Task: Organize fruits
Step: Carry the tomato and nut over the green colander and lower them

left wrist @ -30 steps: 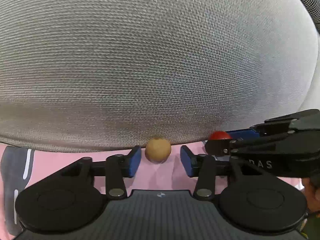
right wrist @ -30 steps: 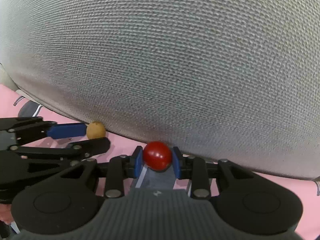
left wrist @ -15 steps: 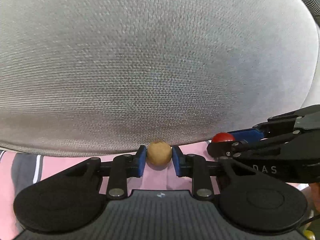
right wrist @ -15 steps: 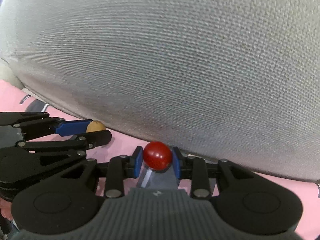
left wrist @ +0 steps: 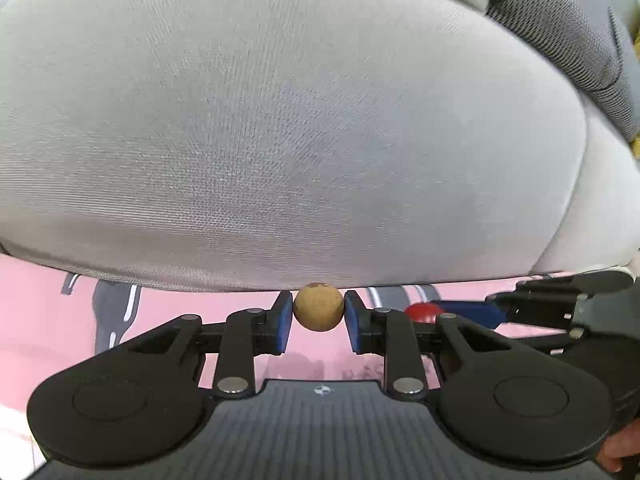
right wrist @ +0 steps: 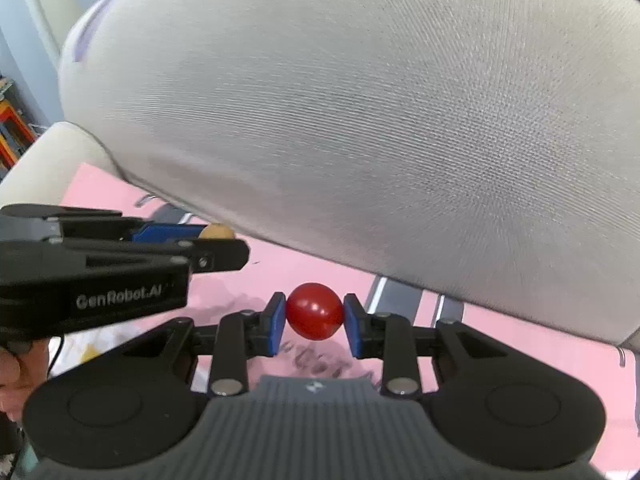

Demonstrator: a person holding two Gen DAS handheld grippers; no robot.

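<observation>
Two round fruits pinched before a grey cushion [left wrist: 280, 120]

Left tongs [left wrist: 319, 317] pinch a tan ball [left wrist: 319, 307], right tongs [right wrist: 314, 322] a red ball [right wrist: 314, 317]; both are round, without a long axis.

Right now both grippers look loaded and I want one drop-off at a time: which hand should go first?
Either, no clear edge: the left gripper clamps the tan fruit, the right gripper the red fruit, side by side; no container shows.
</observation>
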